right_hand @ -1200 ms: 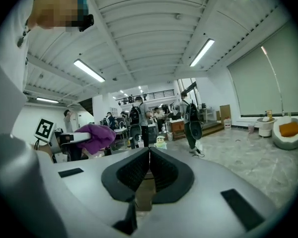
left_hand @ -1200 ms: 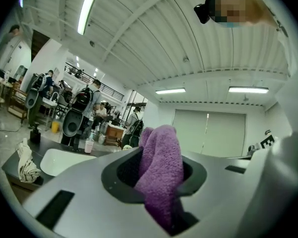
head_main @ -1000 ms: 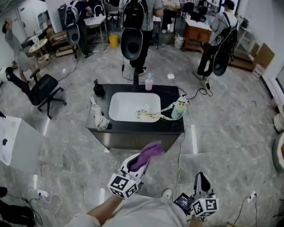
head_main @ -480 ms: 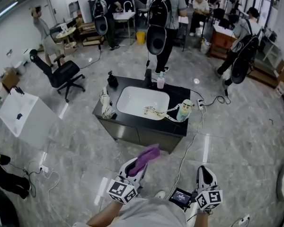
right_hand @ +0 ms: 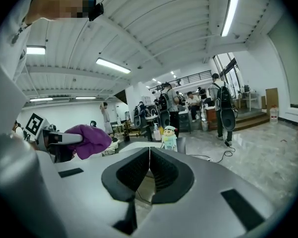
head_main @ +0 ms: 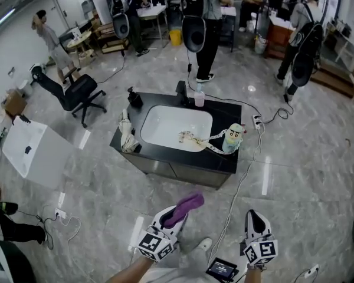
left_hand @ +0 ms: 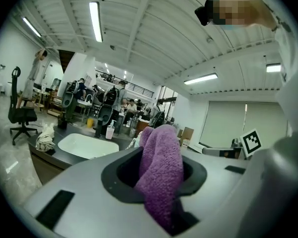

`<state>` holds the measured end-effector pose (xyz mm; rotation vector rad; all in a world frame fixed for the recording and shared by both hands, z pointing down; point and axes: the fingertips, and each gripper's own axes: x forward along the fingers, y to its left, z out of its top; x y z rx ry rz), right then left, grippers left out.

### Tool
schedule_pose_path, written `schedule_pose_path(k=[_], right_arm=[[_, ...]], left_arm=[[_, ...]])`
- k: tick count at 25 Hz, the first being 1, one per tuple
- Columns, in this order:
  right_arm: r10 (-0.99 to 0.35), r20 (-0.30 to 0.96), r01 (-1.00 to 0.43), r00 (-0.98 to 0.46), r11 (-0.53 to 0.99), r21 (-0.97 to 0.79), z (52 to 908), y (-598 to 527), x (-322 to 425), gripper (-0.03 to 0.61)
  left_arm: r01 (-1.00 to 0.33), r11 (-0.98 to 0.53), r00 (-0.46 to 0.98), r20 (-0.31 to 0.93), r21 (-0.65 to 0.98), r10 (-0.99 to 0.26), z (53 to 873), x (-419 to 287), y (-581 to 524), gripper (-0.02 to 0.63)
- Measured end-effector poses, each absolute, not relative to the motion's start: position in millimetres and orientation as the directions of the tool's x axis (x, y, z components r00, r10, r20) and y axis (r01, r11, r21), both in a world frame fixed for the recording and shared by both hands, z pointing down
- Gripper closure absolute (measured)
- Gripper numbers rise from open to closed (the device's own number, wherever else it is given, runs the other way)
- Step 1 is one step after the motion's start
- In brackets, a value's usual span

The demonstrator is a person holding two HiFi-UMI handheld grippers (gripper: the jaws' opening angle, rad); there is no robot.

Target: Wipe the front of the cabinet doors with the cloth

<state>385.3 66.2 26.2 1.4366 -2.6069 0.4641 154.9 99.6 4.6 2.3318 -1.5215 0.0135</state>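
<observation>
The cloth (head_main: 184,209), purple and bunched, is clamped between the jaws of the left tongs (head_main: 172,214). Its free end stands out past the jaw tips toward about 1 o'clock in the head view. In the left gripper view it is seen filling the gap between the jaws.

The cabinet doors (head_main: 165,170) lie at 12 o'clock from the cloth, well apart from it, with bare floor between. Their front face is turned toward the person, under the black tabletop (head_main: 224,158) that carries the white basin (head_main: 177,125). The cloth is not touching the doors, so the wiping is judged not yet begun.

The right tongs (head_main: 255,224) are held at 3 o'clock from the cloth, with the jaws closed together on nothing. The left tongs are nearer the doors and carry the cloth. The coming move is therefore judged to be a forward and downward carry toward 12 o'clock, until the cloth's free end is pressed flat against the door face.
</observation>
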Motion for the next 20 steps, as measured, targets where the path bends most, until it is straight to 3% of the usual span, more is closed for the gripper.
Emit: schedule_pose_path(k=[10, 20], right_arm=[[-0.770, 0.363, -0.851, -0.524, 0.462, -0.249, 125, 48, 376, 0.552], [-0.763, 0.345, -0.837, -0.546, 0.487, -0.248, 201, 31, 369, 0.552]], left_arm=[[-0.850, -0.412, 0.504, 0.280, 0.328, -0.817, 102, 178, 40, 0.514], [-0.817, -0.473, 0.568, 0.317, 0.331, -0.759, 195, 212, 10, 0.514]])
